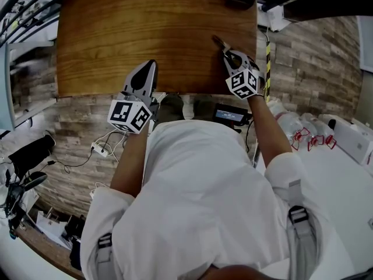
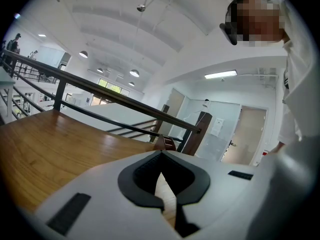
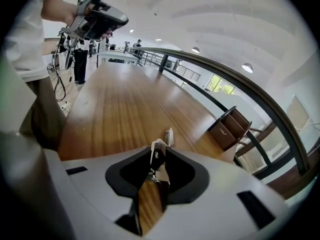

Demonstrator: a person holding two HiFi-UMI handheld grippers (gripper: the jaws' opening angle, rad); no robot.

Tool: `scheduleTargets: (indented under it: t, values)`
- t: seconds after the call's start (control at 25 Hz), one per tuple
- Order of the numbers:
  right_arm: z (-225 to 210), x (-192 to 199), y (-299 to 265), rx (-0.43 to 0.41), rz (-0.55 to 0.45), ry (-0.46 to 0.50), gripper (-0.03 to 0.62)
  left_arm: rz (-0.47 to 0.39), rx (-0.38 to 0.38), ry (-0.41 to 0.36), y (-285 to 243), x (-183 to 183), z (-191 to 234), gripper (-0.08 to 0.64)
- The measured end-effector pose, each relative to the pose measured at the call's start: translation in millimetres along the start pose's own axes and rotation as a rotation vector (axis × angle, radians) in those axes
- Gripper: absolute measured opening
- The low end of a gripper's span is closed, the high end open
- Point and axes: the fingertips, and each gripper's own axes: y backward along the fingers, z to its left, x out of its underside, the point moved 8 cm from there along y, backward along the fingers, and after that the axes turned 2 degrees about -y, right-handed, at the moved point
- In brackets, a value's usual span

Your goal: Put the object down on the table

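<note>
In the head view a white power strip (image 1: 99, 150) with its cables lies on the floor at the left edge. Right of it, low over the near edge of the wooden table (image 1: 145, 22), the left gripper (image 1: 150, 65) points up the frame. Its own view shows its jaws together at the tips with nothing between them (image 2: 161, 153), only the wood grain (image 2: 50, 144) behind.

Further right, over the table's right side, the right gripper (image 1: 227, 51) is clamped on a small slim object (image 1: 219, 41). In that gripper's view the object's pale end (image 3: 169, 135) sticks out past the narrow jaws (image 3: 158, 153), above the tabletop (image 3: 115, 104) — whether it touches the wood I cannot tell.

Clear plastic bottles (image 1: 291, 124) lie at the far right.
</note>
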Motion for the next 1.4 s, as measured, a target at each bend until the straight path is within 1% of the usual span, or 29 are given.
scheduleTargets:
  t: [0.28, 0.52, 0.76, 0.88, 1.08, 1.24, 1.4]
  values:
    - [4.4, 1.3, -0.5, -0.031, 0.004, -0.001, 0.107, 0.002, 0.004, 0.008, 0.1, -0.1, -1.8, 0.014]
    - [3.9, 2.2, -0.4, -0.039, 0.001, -0.009, 0.109, 0.007, 0.006, 0.015, 0.6, 2.4, -2.2, 0.014]
    - [4.1, -1.0, 6.8, -0.074, -0.05, -0.039, 0.109, -0.002, 0.009, 0.042, 1.3, 1.7, -0.1, 0.014]
    - [1.4, -6.5, 18.1, -0.075, -0.105, -0.068, 0.109, -0.005, 0.01, 0.04, 1.8, 0.9, -1.1, 0.014]
    - [-12.5, -32.7, 45.4, -0.062, -0.253, -0.147, 0.102, -0.005, 0.01, 0.039, 1.4, -1.1, -0.5, 0.014]
    - [-41.4, -68.3, 72.2, -0.024, -0.39, -0.239, 0.074, -0.037, 0.026, 0.015, -5.1, -16.7, -2.4, 0.014]
    - [-62.3, -110.2, 106.4, 0.03, -0.517, -0.278, 0.058, -0.083, 0.042, -0.02, -4.8, -41.4, -9.4, 0.014]
